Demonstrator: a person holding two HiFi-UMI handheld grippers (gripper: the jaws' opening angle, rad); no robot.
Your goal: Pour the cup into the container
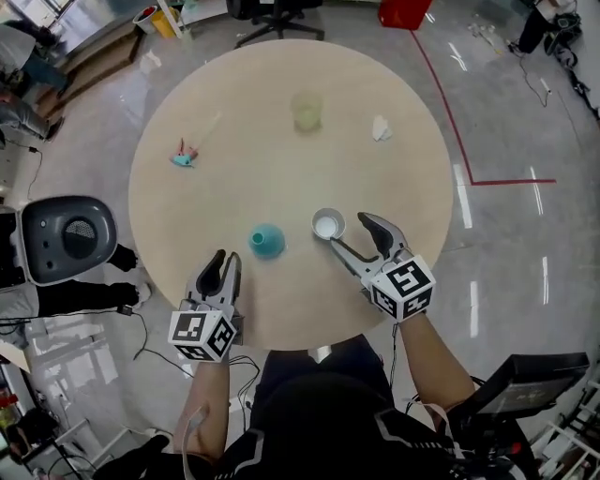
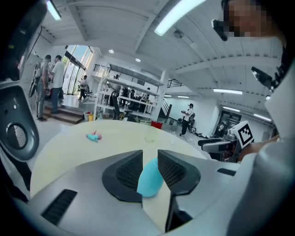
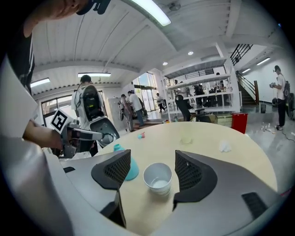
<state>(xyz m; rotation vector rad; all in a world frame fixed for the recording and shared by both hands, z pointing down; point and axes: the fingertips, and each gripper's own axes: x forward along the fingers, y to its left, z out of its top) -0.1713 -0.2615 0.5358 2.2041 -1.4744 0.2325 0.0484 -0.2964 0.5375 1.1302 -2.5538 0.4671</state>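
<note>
Right gripper [image 1: 349, 231] was wide open. The white cup [image 1: 328, 224] stood upright on the table b/w its jaw tips, w/ a gap on both sides, so nothing was gripped. There was a bit of white stuff in the cup's bottom.

Left gripper [image 1: 228, 257] had its jaws barely apart, just a slit, nothing in it. A teal funnel [image 1: 267, 241] sat mouth-down ahead of it, just beside the cup on the left. Both grippers had cubes w/ black-and-white square markers [image 1: 405, 281], which was the only print I could make out.

Further across the round beige table [image 1: 403, 178], a pale yellowish container [image 1: 307, 111] stood well apart from the cup. A small pink-and-teal thing [image 1: 185, 156] lay off to the left and a crumpled white bit [image 1: 381, 128] to the right.

The floor [image 1: 506, 84] was glossy grey w/ a red tape line [image 1: 448, 117]. A grey chair [image 1: 67, 236] sat left of the table, and a red bin [image 1: 405, 11] and an office chair [image 1: 277, 14] were at the far side. The gripper views showed ppl standing around, shelves and stairs in the bg.
</note>
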